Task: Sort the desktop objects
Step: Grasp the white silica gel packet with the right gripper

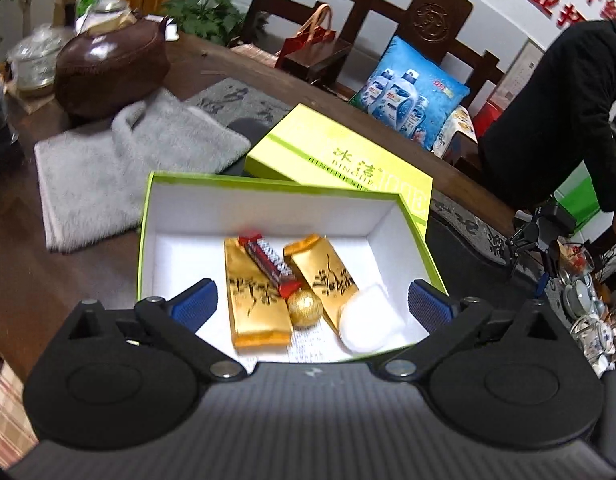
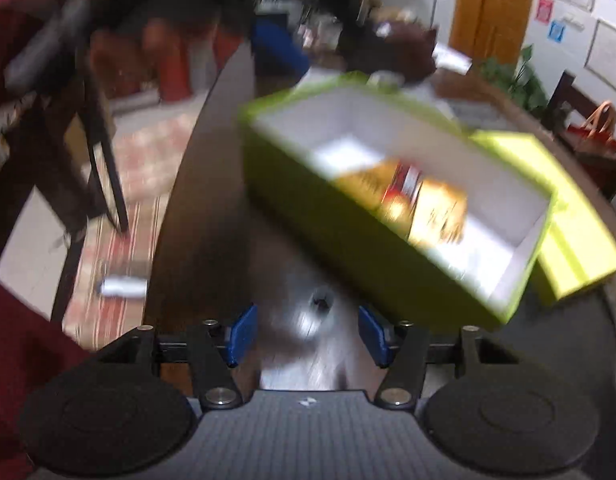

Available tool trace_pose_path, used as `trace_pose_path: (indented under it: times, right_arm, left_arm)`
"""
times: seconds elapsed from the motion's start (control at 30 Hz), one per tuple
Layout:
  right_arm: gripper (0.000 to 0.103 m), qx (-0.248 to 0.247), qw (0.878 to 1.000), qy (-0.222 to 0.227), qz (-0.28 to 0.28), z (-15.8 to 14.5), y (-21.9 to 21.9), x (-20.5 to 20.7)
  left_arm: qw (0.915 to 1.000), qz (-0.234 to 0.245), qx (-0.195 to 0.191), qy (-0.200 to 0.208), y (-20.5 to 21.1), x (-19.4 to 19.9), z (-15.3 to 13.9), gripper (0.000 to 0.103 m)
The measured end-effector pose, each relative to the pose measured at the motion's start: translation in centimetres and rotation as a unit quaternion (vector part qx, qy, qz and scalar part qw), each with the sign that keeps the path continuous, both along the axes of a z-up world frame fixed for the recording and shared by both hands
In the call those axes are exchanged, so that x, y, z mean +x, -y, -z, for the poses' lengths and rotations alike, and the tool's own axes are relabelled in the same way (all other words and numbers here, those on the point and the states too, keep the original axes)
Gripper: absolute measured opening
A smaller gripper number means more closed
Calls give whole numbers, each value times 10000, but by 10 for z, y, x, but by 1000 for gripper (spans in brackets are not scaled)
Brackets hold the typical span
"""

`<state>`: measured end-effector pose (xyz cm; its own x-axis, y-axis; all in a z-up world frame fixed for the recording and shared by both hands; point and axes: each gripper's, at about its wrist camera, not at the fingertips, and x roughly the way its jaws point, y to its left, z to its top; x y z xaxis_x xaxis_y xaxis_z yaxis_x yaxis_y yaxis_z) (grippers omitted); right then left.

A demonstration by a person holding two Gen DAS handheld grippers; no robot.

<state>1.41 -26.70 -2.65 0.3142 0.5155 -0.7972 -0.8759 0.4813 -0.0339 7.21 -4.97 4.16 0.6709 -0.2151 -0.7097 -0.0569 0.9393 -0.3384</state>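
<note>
An open green box (image 1: 179, 196) with a white inside stands on the dark table. In it lie two gold tea packets (image 1: 255, 300), a red snack bar (image 1: 269, 262), a gold ball (image 1: 304, 308) and a white roll (image 1: 370, 320). My left gripper (image 1: 312, 300) is open and empty above the box's near end. The right wrist view is blurred. It shows the same box (image 2: 348, 256) from the side. My right gripper (image 2: 305, 334) is open and empty over the table, in front of the box's long side.
The box's yellow-green lid (image 1: 340, 152) lies behind the box. A grey fluffy cloth (image 1: 119, 168) and a brown round pot (image 1: 107, 68) lie at the left. Tea cups (image 1: 584, 304) stand at the right. A small dark object (image 2: 322, 300) lies on the table.
</note>
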Motion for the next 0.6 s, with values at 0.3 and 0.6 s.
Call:
trace_pose_path:
  times: [0.3,0.6]
  right_arm:
    - [41,-149,9988,-431,177,44,12,-10]
    - [21,-133,9989,-362,252,50,19,-16]
  left_arm:
    - [9997,-99,225,-7,9,-19,4,102]
    - [9990,-132,436,-14,20,-25,7,102]
